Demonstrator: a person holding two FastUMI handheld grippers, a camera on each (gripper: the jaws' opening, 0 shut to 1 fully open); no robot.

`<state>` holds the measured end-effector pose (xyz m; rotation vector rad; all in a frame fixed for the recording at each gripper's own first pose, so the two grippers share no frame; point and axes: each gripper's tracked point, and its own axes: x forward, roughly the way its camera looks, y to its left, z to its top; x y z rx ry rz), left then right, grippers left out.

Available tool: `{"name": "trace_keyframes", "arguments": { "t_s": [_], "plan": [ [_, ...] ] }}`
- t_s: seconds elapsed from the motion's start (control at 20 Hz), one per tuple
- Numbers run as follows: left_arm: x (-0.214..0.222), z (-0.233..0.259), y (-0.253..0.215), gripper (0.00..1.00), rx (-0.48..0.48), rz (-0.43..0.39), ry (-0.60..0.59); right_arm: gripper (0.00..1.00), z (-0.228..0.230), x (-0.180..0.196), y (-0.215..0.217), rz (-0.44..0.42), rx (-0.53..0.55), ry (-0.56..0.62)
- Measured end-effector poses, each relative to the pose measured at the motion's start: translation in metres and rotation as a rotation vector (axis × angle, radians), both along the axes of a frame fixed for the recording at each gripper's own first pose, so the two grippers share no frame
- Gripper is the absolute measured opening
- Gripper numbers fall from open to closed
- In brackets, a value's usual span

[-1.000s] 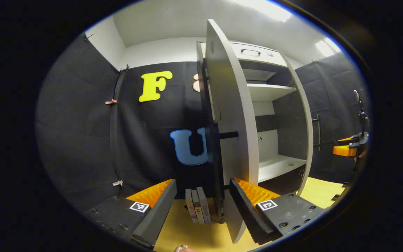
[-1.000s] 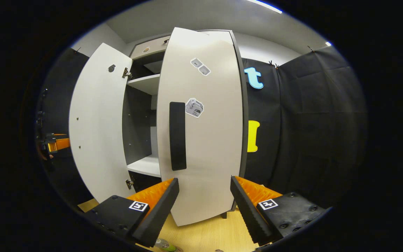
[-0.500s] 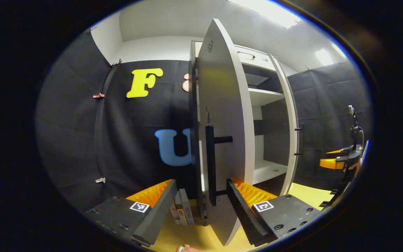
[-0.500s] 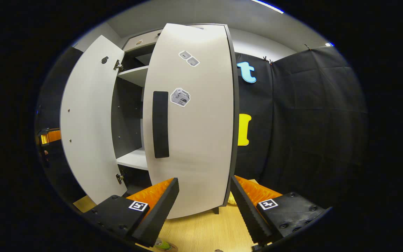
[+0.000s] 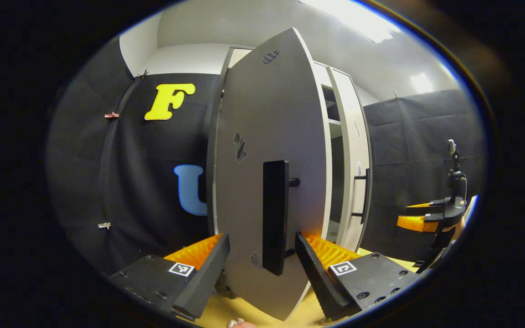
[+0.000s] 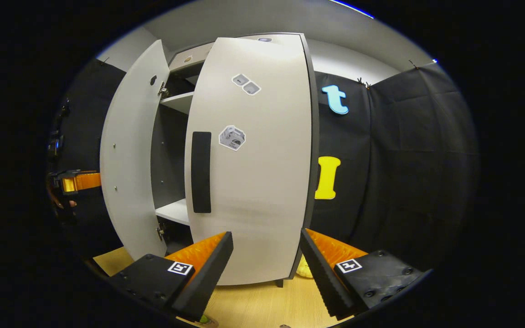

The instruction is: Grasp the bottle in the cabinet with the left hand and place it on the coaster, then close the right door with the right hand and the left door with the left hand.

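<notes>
The left door (image 5: pixel 262 136) of the white cabinet stands partly swung in, its outer face right in front of my left gripper (image 5: pixel 261 240). That gripper is open, and the door's black bar handle (image 5: pixel 275 216) hangs between its fingers. The right door (image 6: pixel 253 182) with its black handle (image 6: pixel 201 172) is almost shut in front of my open right gripper (image 6: pixel 266 241), which holds nothing. In the right gripper view the left door (image 6: pixel 130 168) shows its inner face, with the left gripper (image 6: pixel 78 181) beyond it. A small green bit (image 6: pixel 204 320) peeks at the bottom edge.
Between the doors a gap shows white shelves (image 6: pixel 173 212) inside the cabinet. The cabinet stands on a light wooden tabletop (image 6: pixel 262 305). A yellow object (image 6: pixel 306 269) lies by its right foot. The right gripper (image 5: pixel 422 219) and the hand holding it sit far right in the left gripper view.
The left door has swung inward, from edge-on to showing its outer face, with my left gripper following its handle. The right door has closed further, narrowing the gap.
</notes>
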<state>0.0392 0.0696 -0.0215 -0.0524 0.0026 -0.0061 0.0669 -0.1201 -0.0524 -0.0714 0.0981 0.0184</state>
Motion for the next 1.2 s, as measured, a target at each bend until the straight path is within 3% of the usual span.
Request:
{"name": "trace_keyframes", "arguments": {
  "t_s": [0.2,0.45,0.7,1.2],
  "plan": [
    [0.025,-0.001,-0.044,0.95,-0.026,-0.018,-0.009,0.98,0.008,0.013,-0.01,0.065,0.03,-0.004],
    [0.024,-0.001,-0.075,0.95,-0.023,-0.01,-0.016,0.98,0.01,0.019,-0.021,0.113,0.047,-0.012],
    [0.016,-0.005,-0.08,0.95,0.0,0.044,0.006,0.98,0.006,0.021,-0.029,0.137,0.066,-0.002],
    [0.005,-0.011,-0.1,0.95,0.037,0.059,0.017,0.98,0.005,0.015,-0.038,0.142,0.082,-0.002]
  ]
}}
